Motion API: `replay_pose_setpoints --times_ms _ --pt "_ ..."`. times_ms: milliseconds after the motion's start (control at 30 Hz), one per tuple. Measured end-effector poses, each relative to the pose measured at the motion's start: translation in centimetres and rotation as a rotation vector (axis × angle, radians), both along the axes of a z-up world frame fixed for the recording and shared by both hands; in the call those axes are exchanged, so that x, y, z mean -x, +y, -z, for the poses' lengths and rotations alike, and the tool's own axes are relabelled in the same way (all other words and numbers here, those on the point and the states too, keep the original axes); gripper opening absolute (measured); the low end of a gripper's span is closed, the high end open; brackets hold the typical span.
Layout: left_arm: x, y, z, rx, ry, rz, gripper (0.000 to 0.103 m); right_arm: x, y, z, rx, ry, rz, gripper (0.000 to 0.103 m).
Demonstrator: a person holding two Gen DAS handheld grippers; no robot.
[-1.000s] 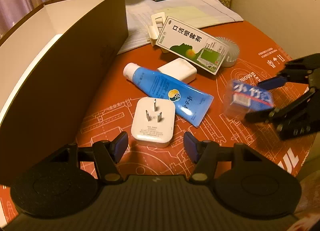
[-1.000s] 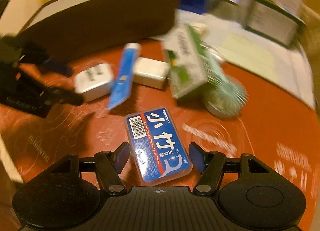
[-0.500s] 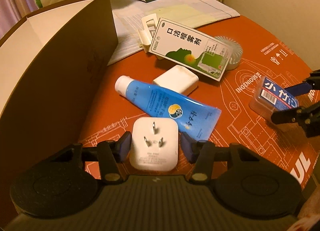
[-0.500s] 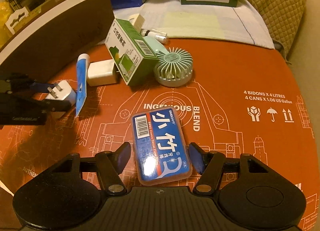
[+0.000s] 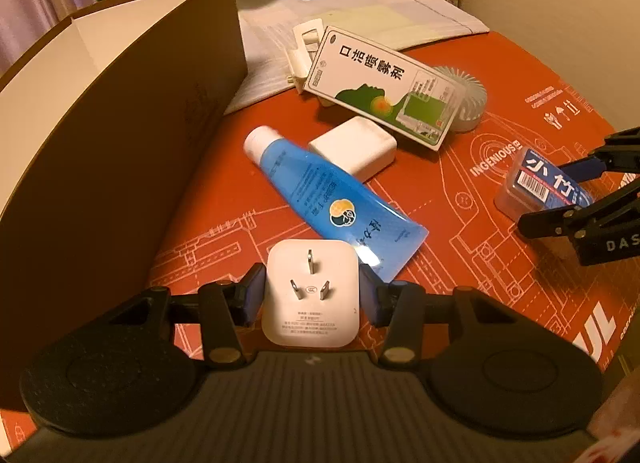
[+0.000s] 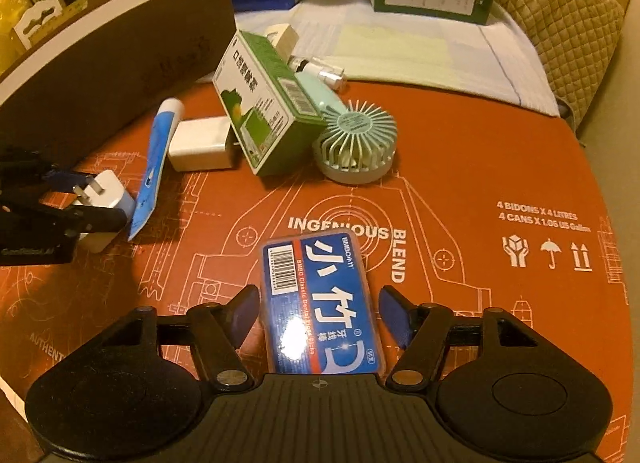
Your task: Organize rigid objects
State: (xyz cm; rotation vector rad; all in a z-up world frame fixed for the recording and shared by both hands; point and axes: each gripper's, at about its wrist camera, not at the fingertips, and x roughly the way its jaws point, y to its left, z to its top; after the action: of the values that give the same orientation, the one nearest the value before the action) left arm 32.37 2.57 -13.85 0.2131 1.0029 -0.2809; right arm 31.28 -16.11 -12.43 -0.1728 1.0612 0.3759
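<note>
A white plug adapter (image 5: 312,295) with its three prongs up sits between the blue pads of my left gripper (image 5: 311,291), which press on both its sides. From the right wrist view the same adapter (image 6: 106,199) shows in that gripper at the far left. A blue dental floss box (image 6: 320,303) lies lengthwise between the fingers of my right gripper (image 6: 318,305). Its jaws are opening, and a thin gap shows at the right pad. The left wrist view has that box (image 5: 536,187) at the right edge, on the orange table mat (image 5: 500,271).
A tall brown open box (image 5: 120,123) walls off the left. On the mat lie a blue tube (image 5: 328,199), a white charger block (image 5: 352,147), a green-and-white carton (image 5: 380,87) and a small green fan (image 6: 356,143). Papers and cartons lie behind them.
My left gripper came forward over the white adapter and closed on its sides. My right gripper, blurred and swinging with the floss box a second ago, has settled with the box low over the mat.
</note>
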Motion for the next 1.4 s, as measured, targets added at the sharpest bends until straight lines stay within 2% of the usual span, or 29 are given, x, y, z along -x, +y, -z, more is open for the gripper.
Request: replay_pose_setpoints --times_ms 67,100,200,367,767,1133,1400 --pt "0.2 0.2 0.0 0.001 0.003 -0.012 0.044 0.0 0.1 0.3 0.005 0.017 -0.009 0.062" --pt "0.3 0.2 -0.1 0.003 0.004 -0.016 0.044 0.1 0.2 0.4 0.011 0.011 -0.010 0.056" --pt "0.7 0.5 -0.1 0.012 0.010 -0.030 0.044 0.2 0.4 0.3 0.020 0.012 -0.025 0.055" --pt "1.4 0.7 -0.7 0.037 0.008 -0.038 0.044 0.7 0.4 -0.9 -0.023 0.011 -0.037 0.055" --pt "2.9 1.7 -6.3 0.092 -0.083 -0.048 0.044 1.0 3.2 -6.1 -0.118 -0.047 -0.096 0.055" --pt "4.3 6.7 -13.0 0.139 -0.200 -0.154 0.044 0.3 10.3 -10.6 -0.227 -0.093 -0.226 0.055" --pt "4.2 12.9 -15.9 0.116 -0.261 -0.253 0.044 -0.8 17.0 -12.8 -0.273 -0.133 -0.317 0.055"
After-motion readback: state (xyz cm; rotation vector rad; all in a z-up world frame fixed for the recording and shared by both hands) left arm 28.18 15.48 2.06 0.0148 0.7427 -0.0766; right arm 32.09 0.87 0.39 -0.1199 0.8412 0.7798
